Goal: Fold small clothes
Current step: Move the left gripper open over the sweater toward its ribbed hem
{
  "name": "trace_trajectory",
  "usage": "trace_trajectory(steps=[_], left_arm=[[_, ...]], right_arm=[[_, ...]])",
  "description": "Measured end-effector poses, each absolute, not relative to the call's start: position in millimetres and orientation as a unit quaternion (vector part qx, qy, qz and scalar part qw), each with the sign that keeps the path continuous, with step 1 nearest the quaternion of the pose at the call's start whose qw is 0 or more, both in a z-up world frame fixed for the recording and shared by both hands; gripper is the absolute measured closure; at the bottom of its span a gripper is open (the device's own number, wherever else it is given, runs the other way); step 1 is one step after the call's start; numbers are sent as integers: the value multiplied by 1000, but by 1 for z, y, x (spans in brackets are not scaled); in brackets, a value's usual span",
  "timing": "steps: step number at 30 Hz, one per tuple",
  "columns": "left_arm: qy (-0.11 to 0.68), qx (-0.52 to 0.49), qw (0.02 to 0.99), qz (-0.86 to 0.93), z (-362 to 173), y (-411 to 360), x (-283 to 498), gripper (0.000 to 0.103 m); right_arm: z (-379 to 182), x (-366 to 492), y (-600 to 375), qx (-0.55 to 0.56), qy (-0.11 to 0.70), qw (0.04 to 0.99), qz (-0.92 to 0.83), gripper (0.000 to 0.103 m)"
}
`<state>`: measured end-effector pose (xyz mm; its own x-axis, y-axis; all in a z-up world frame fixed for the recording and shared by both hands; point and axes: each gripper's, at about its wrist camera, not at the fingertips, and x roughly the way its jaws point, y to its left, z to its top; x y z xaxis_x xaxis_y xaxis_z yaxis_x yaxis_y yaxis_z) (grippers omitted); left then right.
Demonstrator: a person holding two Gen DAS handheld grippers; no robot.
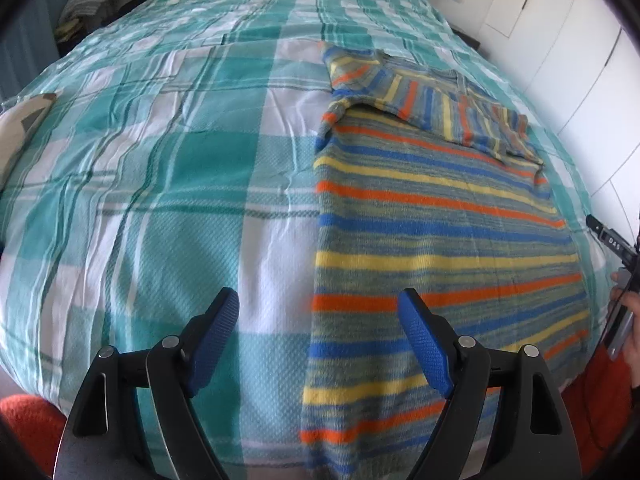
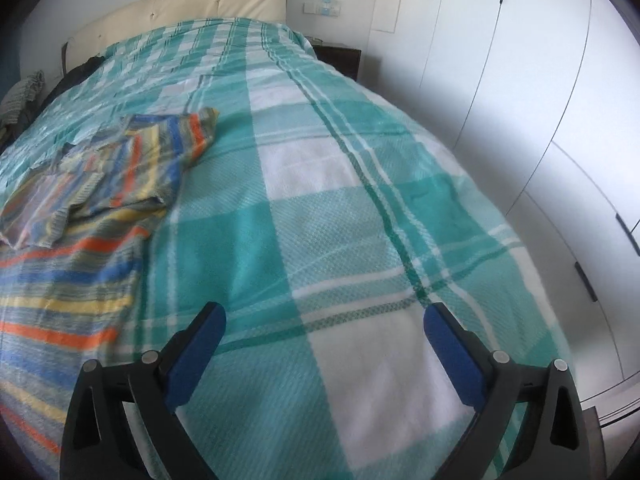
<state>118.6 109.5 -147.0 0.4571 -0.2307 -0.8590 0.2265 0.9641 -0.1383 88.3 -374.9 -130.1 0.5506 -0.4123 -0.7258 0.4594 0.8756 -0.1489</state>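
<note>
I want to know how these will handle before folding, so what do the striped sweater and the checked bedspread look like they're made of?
The striped sweater looks like knitted wool or acrylic yarn: fuzzy matte surface, flecked grey-green between orange, blue and yellow bands. The checked bedspread looks like woven cotton, matte, with a fine waffle-like texture and soft creases. The exact fibre of either cannot be told by sight.

Only one marking shows: small white characters on the black device (image 1: 612,242) at the right edge of the left wrist view. They look like "D15", but they are too small to read surely.
</note>
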Motion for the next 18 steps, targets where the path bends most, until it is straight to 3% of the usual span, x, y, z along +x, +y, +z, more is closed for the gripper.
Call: trace_trajectory(steps=[12, 18], left_arm=[[522, 5, 843, -133, -166, 112, 111, 19], [542, 35, 826, -149, -176, 102, 99, 19]], right_arm=[[-80, 69, -299, -59, 399, 888, -220, 4], [-86, 60, -309, -4, 436, 884, -169, 4]])
